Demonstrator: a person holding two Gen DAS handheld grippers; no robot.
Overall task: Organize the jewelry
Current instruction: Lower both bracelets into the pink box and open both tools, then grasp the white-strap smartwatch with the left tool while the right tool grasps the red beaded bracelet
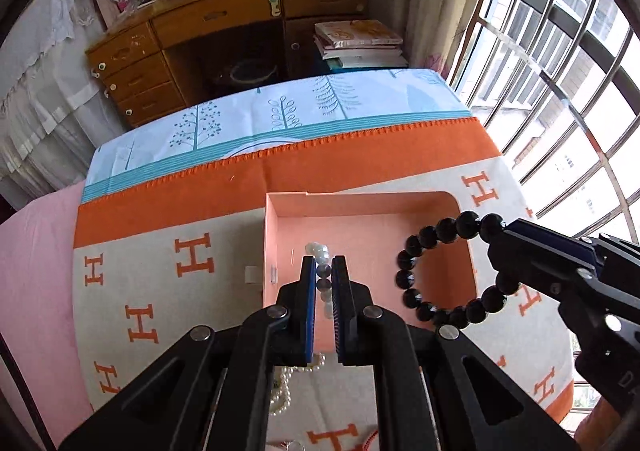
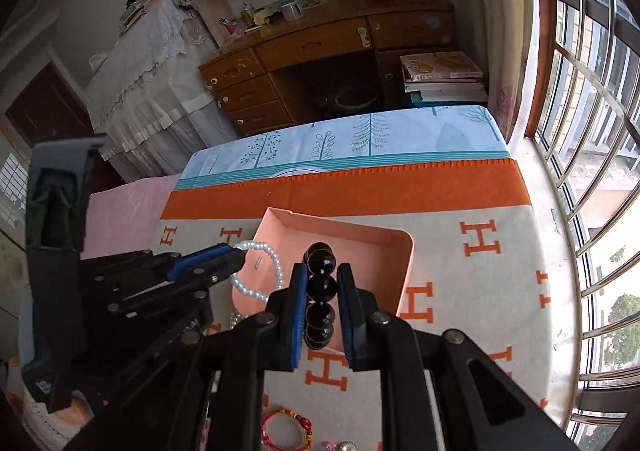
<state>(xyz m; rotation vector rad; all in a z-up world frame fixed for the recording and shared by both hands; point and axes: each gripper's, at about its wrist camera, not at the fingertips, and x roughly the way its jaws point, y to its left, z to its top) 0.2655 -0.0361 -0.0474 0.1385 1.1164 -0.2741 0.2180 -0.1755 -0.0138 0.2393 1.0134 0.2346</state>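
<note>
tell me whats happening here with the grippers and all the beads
A person is sorting jewelry with two hand-held grippers over a pink box on an orange-and-cream H-patterned cloth. The left gripper is shut on a white pearl bracelet, and the right gripper is shut on a black bead bracelet. Both bracelets hang in the air above the box, which looks empty. A red bracelet lies on the cloth nearby.

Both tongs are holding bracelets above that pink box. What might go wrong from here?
The left tongs pinch the pearl bracelet by only a few beads, so it might slip. The black bead bracelet in the right tongs hangs near the pink box rim and may land outside. The tongs are close together and could bump.
</note>
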